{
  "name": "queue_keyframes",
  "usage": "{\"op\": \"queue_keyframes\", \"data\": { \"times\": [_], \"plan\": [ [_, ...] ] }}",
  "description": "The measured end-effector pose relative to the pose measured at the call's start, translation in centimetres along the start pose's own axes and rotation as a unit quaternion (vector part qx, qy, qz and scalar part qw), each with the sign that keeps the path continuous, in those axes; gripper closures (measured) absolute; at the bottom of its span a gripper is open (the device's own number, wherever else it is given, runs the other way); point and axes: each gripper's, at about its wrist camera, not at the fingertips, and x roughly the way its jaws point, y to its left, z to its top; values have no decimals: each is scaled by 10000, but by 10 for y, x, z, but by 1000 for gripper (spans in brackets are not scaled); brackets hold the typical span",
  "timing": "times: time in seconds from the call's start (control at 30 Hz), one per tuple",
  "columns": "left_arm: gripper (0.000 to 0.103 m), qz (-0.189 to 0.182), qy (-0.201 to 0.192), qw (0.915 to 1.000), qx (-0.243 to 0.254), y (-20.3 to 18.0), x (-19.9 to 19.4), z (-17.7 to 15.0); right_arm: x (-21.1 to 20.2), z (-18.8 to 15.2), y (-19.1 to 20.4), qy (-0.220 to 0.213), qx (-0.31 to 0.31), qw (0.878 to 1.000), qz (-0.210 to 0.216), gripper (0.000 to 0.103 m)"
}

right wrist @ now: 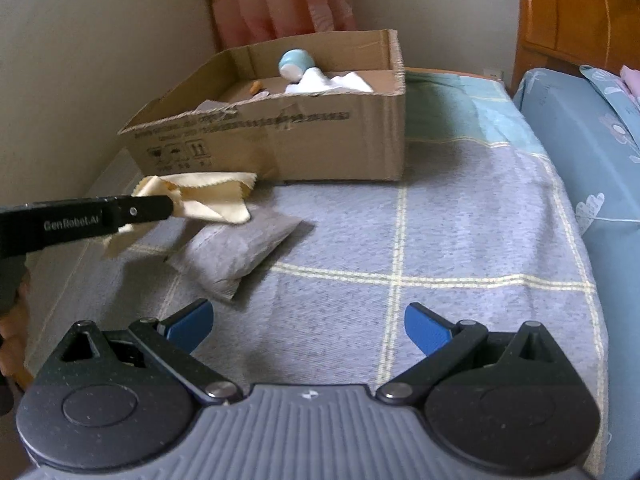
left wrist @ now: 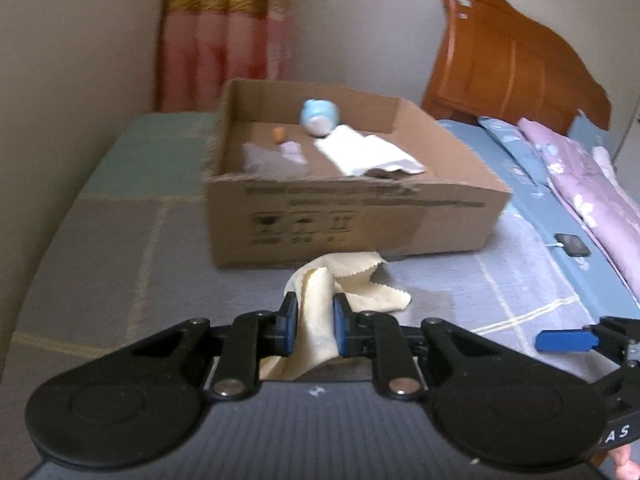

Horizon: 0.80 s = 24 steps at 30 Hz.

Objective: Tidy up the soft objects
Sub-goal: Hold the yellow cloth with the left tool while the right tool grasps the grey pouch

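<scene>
Bed (right wrist: 440, 240) open lower right; box (right wrist: 304, 140) upper centre. L claw (left wrist: 314, 326) pinches crumpled cream cloth (left wrist: 320, 320); R claw (right wrist: 308, 330) wide, empty.

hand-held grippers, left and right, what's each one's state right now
Left hand-held gripper: closed on the pale yellow cloth.
Right hand-held gripper: open, holding nothing.

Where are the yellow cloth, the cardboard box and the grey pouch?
yellow cloth (left wrist: 316, 320): left wrist view, the fold between the pads.
cardboard box (right wrist: 320, 148): right wrist view, its printed front wall.
grey pouch (right wrist: 236, 252): right wrist view, its middle.
</scene>
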Motion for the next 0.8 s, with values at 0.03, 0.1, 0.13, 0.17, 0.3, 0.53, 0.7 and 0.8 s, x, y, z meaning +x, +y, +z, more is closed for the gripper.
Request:
{"op": "queue_keyframes", "data": {
  "times": [0.03, 0.1, 0.13, 0.17, 0.3, 0.53, 0.7, 0.8],
  "plan": [
    [86, 30, 9, 10000, -28, 3, 0, -1, 2, 0, 2, 18, -37, 10000, 12, 0],
    [86, 79, 44, 9999, -115, 7, 1, -5, 5, 1, 7, 57, -105, 9999, 34, 0],
    [83, 100, 47, 9998, -161, 9, 2, -6, 6, 1, 9, 64, -141, 9999, 38, 0],
    [80, 105, 69, 9997, -193, 10, 3, -8, 8, 1, 12, 82, -189, 9998, 52, 0],
    [62, 126, 62, 9996, -248, 13, 5, -11, 14, 2, 23, 127, -334, 9993, 103, 0],
    [46, 131, 78, 9993, -355, 20, 7, -11, 26, 2, 46, 45, -894, 9959, 154, 0],
    [42, 163, 54, 9991, -396, 23, 6, -11, 38, 9, 58, -34, -1215, 9926, 68, 0],
    [38, 88, -43, 9987, -504, 27, 2, -10, 44, 12, 65, -99, -1405, 9900, 16, 0]
  ]
}}
